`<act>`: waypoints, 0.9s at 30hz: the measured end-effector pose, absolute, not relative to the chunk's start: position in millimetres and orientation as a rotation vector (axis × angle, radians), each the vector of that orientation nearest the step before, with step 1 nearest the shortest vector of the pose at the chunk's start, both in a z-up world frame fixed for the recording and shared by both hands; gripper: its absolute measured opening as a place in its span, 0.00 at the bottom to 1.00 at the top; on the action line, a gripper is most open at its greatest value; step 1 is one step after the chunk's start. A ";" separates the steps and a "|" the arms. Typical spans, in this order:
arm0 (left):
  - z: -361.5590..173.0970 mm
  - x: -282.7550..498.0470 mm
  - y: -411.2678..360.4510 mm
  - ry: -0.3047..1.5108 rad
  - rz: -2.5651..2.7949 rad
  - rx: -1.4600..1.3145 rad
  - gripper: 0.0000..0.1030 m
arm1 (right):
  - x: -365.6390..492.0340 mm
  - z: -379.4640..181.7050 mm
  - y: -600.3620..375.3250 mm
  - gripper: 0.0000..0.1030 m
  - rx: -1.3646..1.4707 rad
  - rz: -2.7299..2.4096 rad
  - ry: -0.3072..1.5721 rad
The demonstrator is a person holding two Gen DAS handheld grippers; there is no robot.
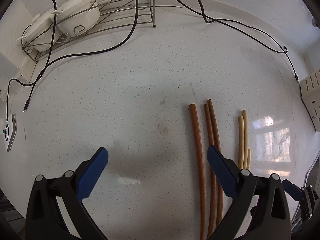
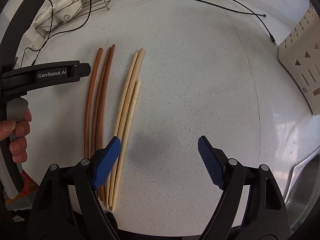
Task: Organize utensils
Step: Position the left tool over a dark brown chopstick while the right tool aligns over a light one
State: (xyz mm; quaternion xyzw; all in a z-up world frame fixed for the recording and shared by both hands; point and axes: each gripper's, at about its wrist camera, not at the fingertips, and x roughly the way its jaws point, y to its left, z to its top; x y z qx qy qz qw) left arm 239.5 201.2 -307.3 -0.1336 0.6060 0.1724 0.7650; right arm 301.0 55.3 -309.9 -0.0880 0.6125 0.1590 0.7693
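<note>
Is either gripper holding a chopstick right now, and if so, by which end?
Neither. The left gripper and right gripper are both open with nothing between the fingers; the brown chopsticks and pale chopsticks lie on the counter.

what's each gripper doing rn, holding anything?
Left gripper: jaws open, empty, over the countertop beside the brown chopsticks.
Right gripper: jaws open, empty, beside the light chopsticks.

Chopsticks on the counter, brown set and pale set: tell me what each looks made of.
Brown chopsticks: likely wood with a smooth reddish-brown stain or lacquer; even colour, faint sheen, though coated plastic cannot be ruled out. Pale chopsticks: probably unfinished bamboo or light wood; matte cream surface, one shorter stick showing a node-like ring. Both sets lie on the speckled white countertop.
</note>
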 end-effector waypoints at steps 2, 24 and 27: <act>-307.3 241.0 200.7 1.319 0.379 -0.289 0.95 | 301.1 -312.6 59.3 0.69 -0.204 0.341 1.351; -317.8 248.2 192.9 1.347 0.404 -0.268 0.95 | 302.4 -333.4 81.8 0.68 -0.295 0.307 1.410; -322.0 248.6 194.4 1.356 0.409 -0.269 0.95 | 304.0 -334.0 85.5 0.68 -0.305 0.306 1.414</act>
